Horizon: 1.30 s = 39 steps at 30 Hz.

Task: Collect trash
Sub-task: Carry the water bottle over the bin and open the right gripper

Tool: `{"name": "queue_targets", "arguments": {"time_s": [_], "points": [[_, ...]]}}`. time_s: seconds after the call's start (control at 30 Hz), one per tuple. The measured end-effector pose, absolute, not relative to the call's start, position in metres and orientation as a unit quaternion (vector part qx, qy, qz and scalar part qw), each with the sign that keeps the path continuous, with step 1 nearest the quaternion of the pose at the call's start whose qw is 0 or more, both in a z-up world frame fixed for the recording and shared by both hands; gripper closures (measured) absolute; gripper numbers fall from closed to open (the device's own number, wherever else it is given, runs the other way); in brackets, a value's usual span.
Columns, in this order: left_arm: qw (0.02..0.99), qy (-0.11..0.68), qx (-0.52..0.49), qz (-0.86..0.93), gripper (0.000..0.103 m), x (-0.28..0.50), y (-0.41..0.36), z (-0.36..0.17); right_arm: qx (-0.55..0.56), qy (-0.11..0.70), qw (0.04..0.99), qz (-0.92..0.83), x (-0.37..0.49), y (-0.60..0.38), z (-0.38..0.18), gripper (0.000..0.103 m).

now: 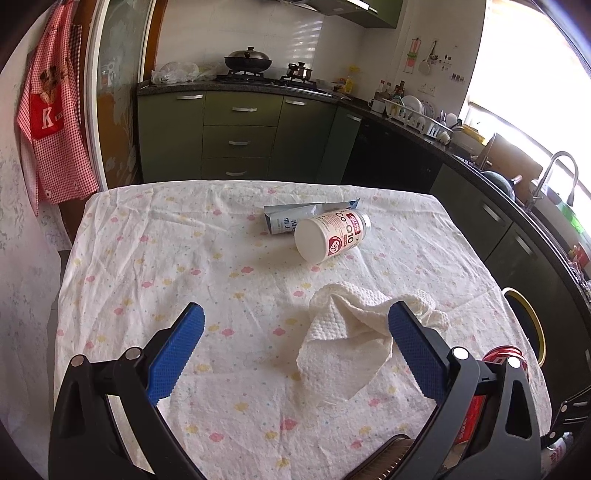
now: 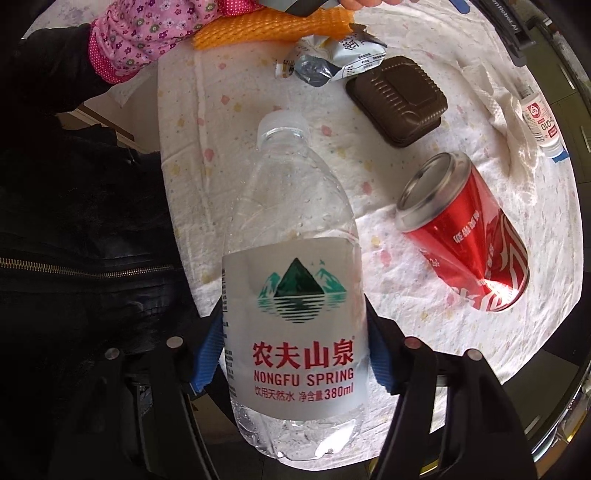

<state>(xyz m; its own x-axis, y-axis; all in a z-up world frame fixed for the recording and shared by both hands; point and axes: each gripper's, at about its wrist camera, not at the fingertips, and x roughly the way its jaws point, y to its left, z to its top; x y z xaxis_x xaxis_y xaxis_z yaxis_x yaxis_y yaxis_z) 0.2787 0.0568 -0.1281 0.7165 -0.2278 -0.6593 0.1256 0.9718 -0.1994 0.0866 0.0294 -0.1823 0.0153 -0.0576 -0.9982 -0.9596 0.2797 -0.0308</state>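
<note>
Cotton sheeting printed with small pink and yellow clouds covers the table (image 1: 155, 266), its far edge falling away in front of green kitchen cabinets (image 1: 240, 140) and its right edge running close to a dark counter with a tap (image 1: 554, 173). From the left wrist view, the left gripper (image 1: 295, 328) hovers with its blue pads wide apart over a bare stretch of cloth, nothing between them; a crumpled paper towel (image 1: 343, 332) lies just by the right pad. Farther off, toward the middle of the table, a white supplement bottle (image 1: 332, 232) marked "Co-Q10" lies on its side against a flattened blue-and-white carton (image 1: 295, 218). The near left half of the table is open. Seen from the right wrist, the right gripper (image 2: 295, 354) is clamped on a clear water bottle (image 2: 295, 295) labelled "NONGFU SPRING", 380ml, held near the table's edge beside the person's dark jacket (image 2: 74, 258). To its right a dented red can (image 2: 469, 236) lies on its side, with Chinese lettering too warped to read. Beyond sit a brown plastic clamshell (image 2: 399, 99), torn wrappers (image 2: 332, 62) and orange foam netting (image 2: 273, 33), near a pink floral sleeve (image 2: 147, 33).
</note>
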Motion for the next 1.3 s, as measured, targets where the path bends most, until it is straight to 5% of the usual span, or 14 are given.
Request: {"name": "queue_targets", "arguments": {"time_s": [0.57,1.03,1.3], "points": [[0.924,0.366,-0.070,-0.090,0.005,0.280,0.059,-0.134,-0.292,0.583,0.708,0.270,0.116,-0.151,-0.088,0.041],[0.921,0.371,-0.072,-0.096,0.005,0.281,0.057,-0.136,-0.169,0.581,0.779,0.163,0.156,-0.240,-0.084,0.041],[0.920,0.372,-0.066,-0.101,0.005,0.280,0.053,-0.137,-0.070,0.628,0.775,0.031,0.216,-0.323,-0.127,0.041]]}}
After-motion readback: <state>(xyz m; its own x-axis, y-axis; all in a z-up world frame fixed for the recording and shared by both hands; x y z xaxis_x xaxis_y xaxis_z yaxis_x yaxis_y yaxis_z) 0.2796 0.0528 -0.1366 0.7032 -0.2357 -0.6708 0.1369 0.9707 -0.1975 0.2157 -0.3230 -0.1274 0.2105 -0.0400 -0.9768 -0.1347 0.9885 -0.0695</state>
